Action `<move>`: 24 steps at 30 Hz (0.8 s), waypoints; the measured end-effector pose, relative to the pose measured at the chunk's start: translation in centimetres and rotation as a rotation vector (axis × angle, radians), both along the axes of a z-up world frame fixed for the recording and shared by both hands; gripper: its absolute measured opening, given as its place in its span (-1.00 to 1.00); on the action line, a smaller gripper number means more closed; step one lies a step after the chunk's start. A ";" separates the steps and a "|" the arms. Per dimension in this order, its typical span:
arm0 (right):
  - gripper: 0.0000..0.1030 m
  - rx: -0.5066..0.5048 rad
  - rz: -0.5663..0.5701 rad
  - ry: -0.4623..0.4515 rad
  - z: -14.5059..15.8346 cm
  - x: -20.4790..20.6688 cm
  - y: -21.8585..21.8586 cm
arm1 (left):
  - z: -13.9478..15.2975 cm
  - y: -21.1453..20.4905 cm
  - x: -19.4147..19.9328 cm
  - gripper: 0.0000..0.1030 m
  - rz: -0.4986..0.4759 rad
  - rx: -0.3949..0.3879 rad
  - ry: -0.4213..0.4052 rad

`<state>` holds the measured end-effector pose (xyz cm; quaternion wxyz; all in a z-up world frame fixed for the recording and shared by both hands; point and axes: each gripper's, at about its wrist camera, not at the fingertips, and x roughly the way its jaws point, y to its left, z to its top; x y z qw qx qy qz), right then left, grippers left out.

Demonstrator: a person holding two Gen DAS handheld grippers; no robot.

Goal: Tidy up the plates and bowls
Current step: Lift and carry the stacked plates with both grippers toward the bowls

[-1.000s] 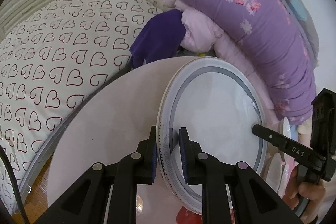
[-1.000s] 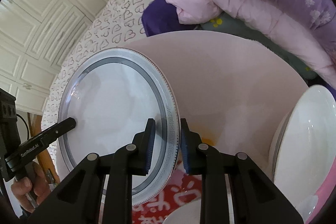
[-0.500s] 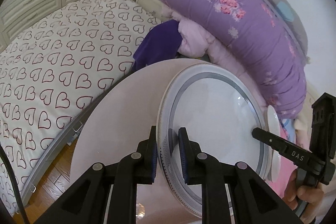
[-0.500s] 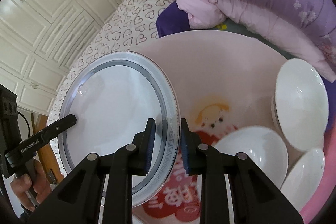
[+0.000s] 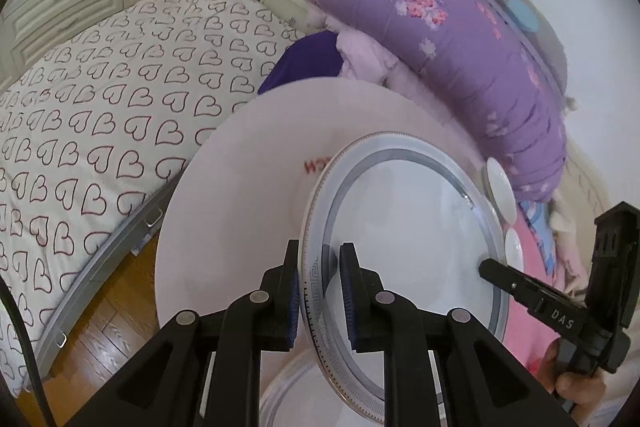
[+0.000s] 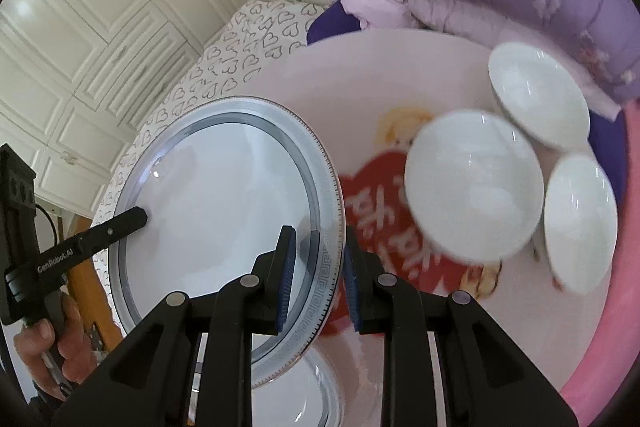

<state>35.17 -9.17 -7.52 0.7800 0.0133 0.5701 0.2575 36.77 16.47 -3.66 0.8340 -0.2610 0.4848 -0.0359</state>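
Both grippers hold one plate (image 5: pixel 404 251) together, each on an opposite side of its rim. The left gripper (image 5: pixel 319 291) has its jaws pinching the near rim, where the grey key pattern runs, and the right gripper (image 6: pixel 316 281) pinches the rim in the same way on the other side. In the left wrist view one finger of the right gripper reaches onto the far edge of the plate, and a hand (image 5: pixel 576 383) holds its handle. In the right wrist view a hand (image 6: pixel 56 343) holds the left gripper at the lower left. The plate is white with a grey ring and is lifted clear above the round pale bench (image 5: pixel 240 195), tilted. A second plate (image 6: pixel 320 391) with the same grey ring lies on the bench just below it. On the right part of the bench there are three white bowls (image 6: pixel 476 187), close to each other and blurred. A red print (image 6: pixel 384 223) on the bench is partly hidden by them. Behind the bench is a bed (image 5: pixel 100 99) with a heart pattern and a rolled purple quilt (image 5: pixel 452 39).
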 end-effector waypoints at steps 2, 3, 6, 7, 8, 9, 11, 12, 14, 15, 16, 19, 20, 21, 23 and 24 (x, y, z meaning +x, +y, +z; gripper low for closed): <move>-0.56 0.004 -0.004 -0.001 -0.2 -1.4 -0.4 | 0.2 -0.3 -1.5 -0.75 -0.004 0.003 -0.001; -0.56 0.003 -0.005 -0.004 -0.3 -2.0 -0.6 | 0.3 -0.4 -2.2 -0.75 -0.006 0.005 -0.004; -0.56 0.012 -0.004 0.001 -0.7 -4.1 -1.2 | 0.7 -0.9 -4.5 -0.75 -0.014 0.027 -0.016; -0.56 0.015 -0.003 0.004 -0.9 -4.8 -1.4 | 0.8 -1.1 -5.6 -0.75 -0.019 0.040 -0.021; -0.56 0.018 -0.002 0.007 -1.2 -5.5 -1.6 | 0.8 -1.3 -6.1 -0.74 -0.022 0.047 -0.022; -0.56 0.023 -0.004 0.012 -1.4 -6.2 -1.8 | 0.8 -1.5 -7.2 -0.74 -0.026 0.053 -0.023; -0.56 0.028 -0.005 0.015 -2.0 -7.6 -2.2 | 0.5 -2.0 -8.8 -0.75 -0.029 0.060 -0.020; -0.56 0.029 -0.005 0.018 -2.2 -8.2 -2.4 | 0.4 -2.1 -9.4 -0.74 -0.031 0.064 -0.018; -0.56 0.027 -0.005 0.019 -2.6 -9.3 -2.7 | -0.2 -2.6 -10.3 -0.75 -0.033 0.067 -0.006; -0.56 0.024 -0.006 0.017 -2.7 -9.7 -2.8 | -0.5 -2.8 -10.5 -0.75 -0.035 0.065 0.000; -0.56 0.021 -0.007 0.015 -2.8 -10.1 -2.9 | -0.7 -3.0 -10.7 -0.75 -0.037 0.063 0.006; -0.56 0.022 -0.010 0.018 -3.3 -11.2 -3.5 | -1.5 -3.2 -11.8 -0.75 -0.043 0.039 0.026; -0.56 0.026 -0.014 0.021 -3.4 -11.5 -3.7 | -1.8 -3.4 -11.1 -0.75 -0.044 0.032 0.031; -0.56 0.030 -0.017 0.024 -3.6 -11.6 -3.8 | -2.0 -3.5 -11.5 -0.75 -0.044 0.031 0.033; -0.56 0.021 -0.013 0.019 -4.0 -12.3 -3.9 | -2.3 -3.9 -11.7 -0.75 -0.044 0.041 0.035; -0.56 0.013 -0.010 0.017 -4.1 -12.5 -3.9 | -2.4 -3.8 -11.7 -0.75 -0.046 0.046 0.035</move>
